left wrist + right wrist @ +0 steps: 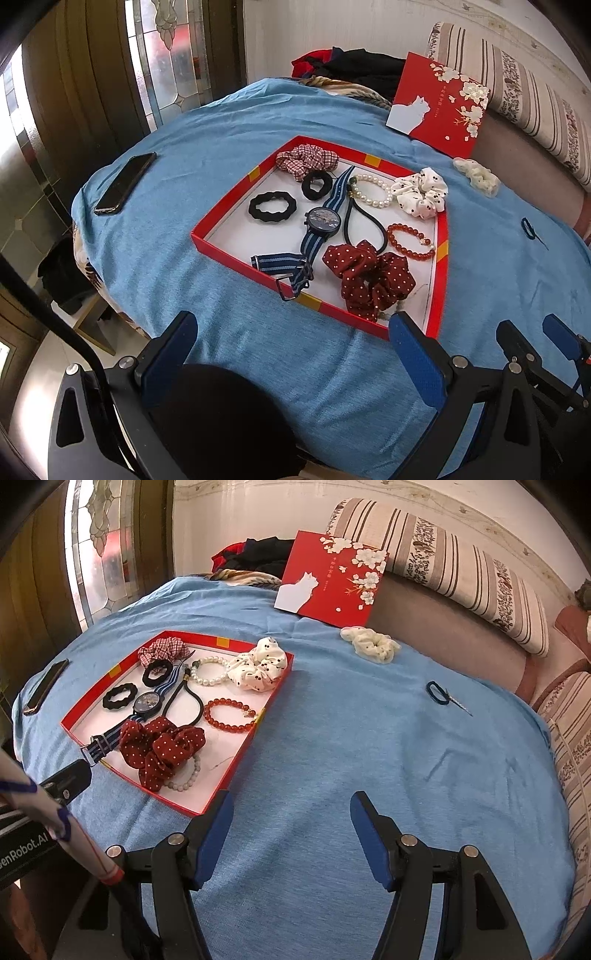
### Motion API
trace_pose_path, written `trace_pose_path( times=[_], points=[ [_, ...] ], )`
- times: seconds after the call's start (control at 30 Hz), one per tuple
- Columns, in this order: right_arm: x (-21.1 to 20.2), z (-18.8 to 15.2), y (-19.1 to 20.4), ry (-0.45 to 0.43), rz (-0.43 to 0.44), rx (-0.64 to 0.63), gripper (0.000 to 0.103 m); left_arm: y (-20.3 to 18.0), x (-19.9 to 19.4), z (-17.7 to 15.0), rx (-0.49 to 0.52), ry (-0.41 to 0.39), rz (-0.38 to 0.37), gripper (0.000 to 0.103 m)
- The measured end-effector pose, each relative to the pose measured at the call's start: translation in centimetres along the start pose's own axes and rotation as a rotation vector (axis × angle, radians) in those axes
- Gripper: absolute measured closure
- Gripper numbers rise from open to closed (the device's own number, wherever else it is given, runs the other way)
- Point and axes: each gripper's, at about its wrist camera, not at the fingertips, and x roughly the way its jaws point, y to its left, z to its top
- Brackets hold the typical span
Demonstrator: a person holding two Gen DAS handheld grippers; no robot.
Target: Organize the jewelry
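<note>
A shallow red tray (236,269) (229,775) lies on the blue cloth. It holds a dark red dotted scrunchie (369,277) (162,746), a striped-strap watch (321,221) (147,701), a red bead bracelet (410,240) (229,716), a pearl bracelet (373,192) (210,672), black hair ties (273,208), a checked scrunchie (306,158) and a white dotted scrunchie (419,194) (258,664). Outside the tray lie a cream scrunchie (476,175) (369,642) and a small dark blue hair tie (528,229) (437,692). My left gripper (291,347) is open, just before the tray's near edge. My right gripper (291,816) is open over bare cloth, right of the tray.
A black phone (123,184) (44,690) lies left of the tray. A red lid with a white cat (439,103) (332,576) leans against a striped cushion (461,568) at the back. Dark clothes (351,70) are piled behind the cloth.
</note>
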Motion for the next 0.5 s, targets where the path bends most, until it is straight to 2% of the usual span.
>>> trace_pose_path(
  times=[0.5],
  points=[
    [-0.22, -0.04, -0.34, 0.002, 0.001, 0.008, 0.032, 0.01, 0.02, -0.13, -0.007, 0.012, -0.004, 0.0]
  ],
)
